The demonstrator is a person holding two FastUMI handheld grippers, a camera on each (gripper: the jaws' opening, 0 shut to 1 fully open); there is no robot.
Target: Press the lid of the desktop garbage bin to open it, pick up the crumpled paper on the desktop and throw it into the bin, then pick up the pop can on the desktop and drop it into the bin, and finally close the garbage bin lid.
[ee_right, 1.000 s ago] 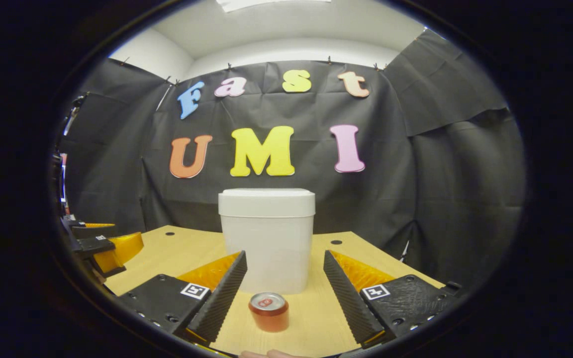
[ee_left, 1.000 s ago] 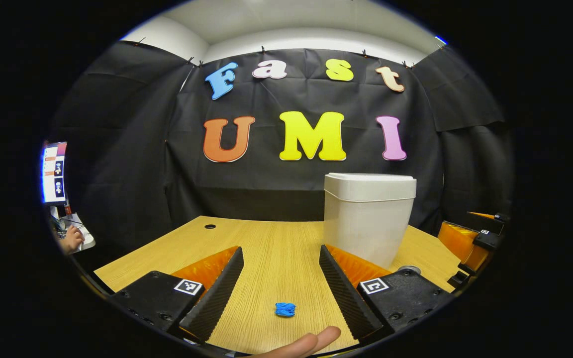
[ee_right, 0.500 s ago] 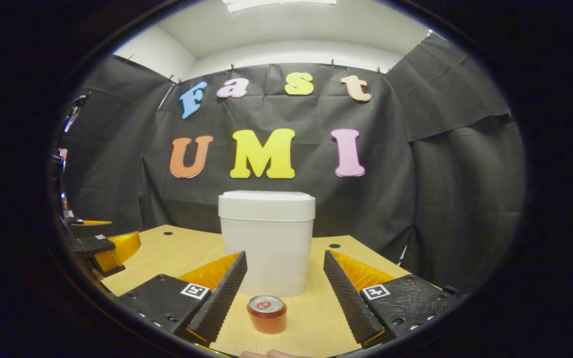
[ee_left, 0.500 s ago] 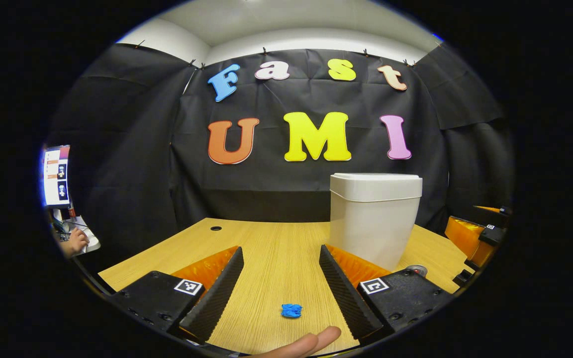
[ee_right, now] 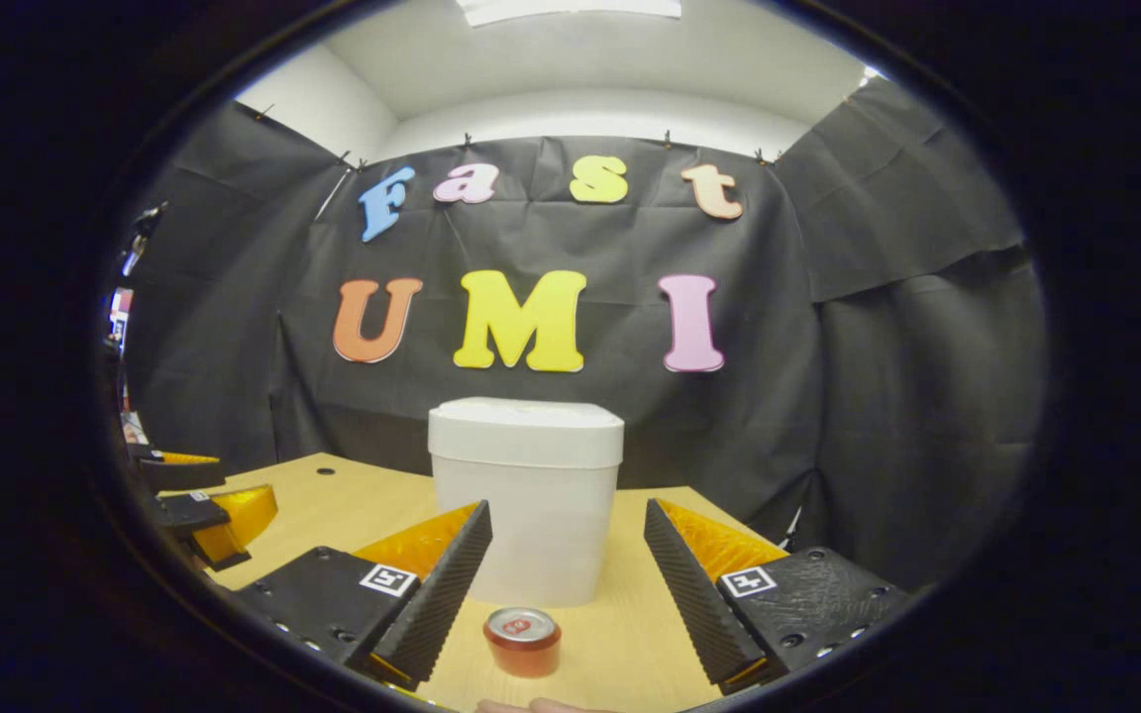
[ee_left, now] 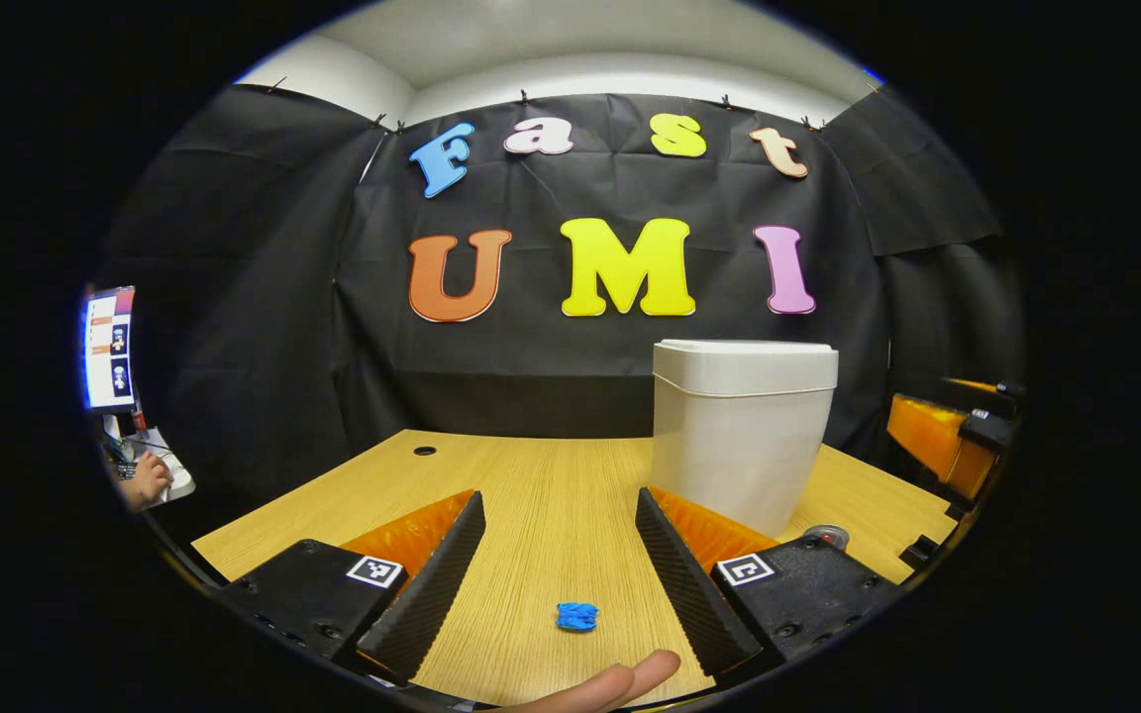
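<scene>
Your left gripper (ee_left: 559,555) gapes, crumpled paper (ee_left: 577,616) between its fingers; right gripper (ee_right: 567,569) spread, pop can (ee_right: 522,641) between.

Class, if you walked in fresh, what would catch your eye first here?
The white bin, lid closed, stands on the wooden table. A small blue crumpled paper lies ahead of the open left hand-held gripper; an upright red can stands before the open right hand-held gripper.

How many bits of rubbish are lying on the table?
2: a blue paper ball between the left claw's fingers, and a can standing in front of the bin. Others could hide behind the bin.
</scene>
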